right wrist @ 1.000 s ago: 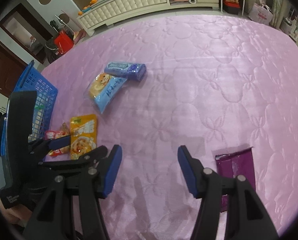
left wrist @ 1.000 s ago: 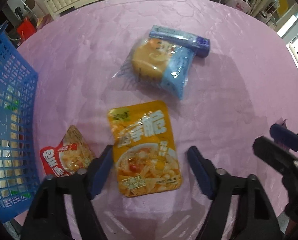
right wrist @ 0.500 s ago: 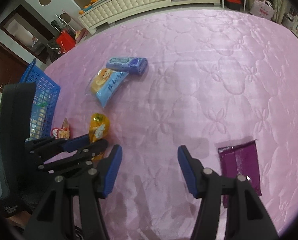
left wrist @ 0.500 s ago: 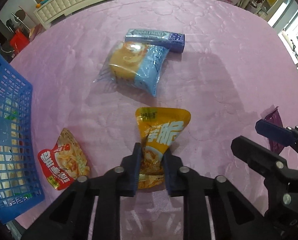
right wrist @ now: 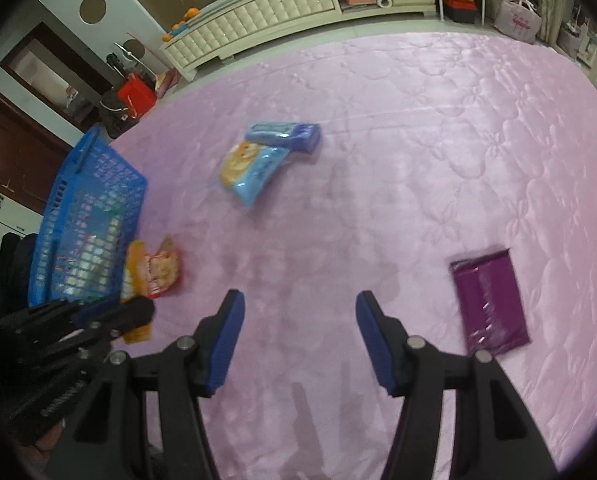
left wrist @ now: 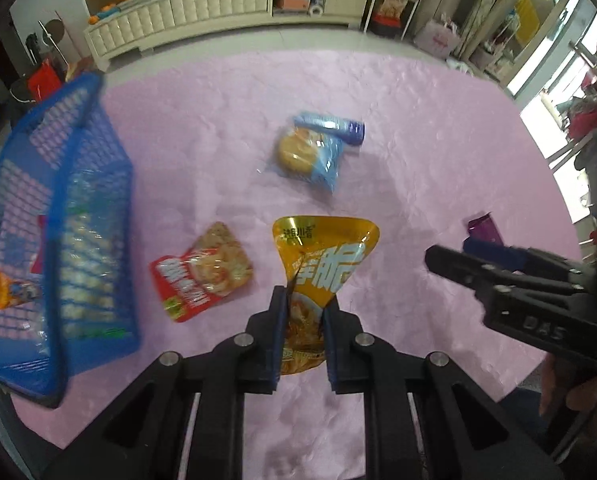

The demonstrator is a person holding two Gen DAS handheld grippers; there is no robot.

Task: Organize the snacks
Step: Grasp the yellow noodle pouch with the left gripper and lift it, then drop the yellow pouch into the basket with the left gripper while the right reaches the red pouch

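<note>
My left gripper point(left wrist: 304, 312) is shut on the lower end of a yellow snack packet point(left wrist: 326, 256), which hangs crumpled above the pink cloth. The right wrist view shows that gripper point(right wrist: 110, 316) at the lower left, beside the blue basket point(right wrist: 94, 184). On the cloth lie a red packet point(left wrist: 202, 272), a blue bun packet point(left wrist: 310, 156) and a blue gum pack point(left wrist: 334, 126). My right gripper point(right wrist: 298, 304) is open over bare cloth with nothing between its fingers. A purple packet point(right wrist: 490, 300) lies to its right.
The blue basket point(left wrist: 90, 184) stands at the left of the table and holds several packets. The pink quilted cloth point(right wrist: 418, 140) covers the round table. Beyond the far edge are a white cabinet point(left wrist: 218, 4) and floor clutter.
The left gripper's jaws shut on the yellow packet and lifted it off the cloth, up and toward the basket. The right gripper stayed open and shifted a little.
</note>
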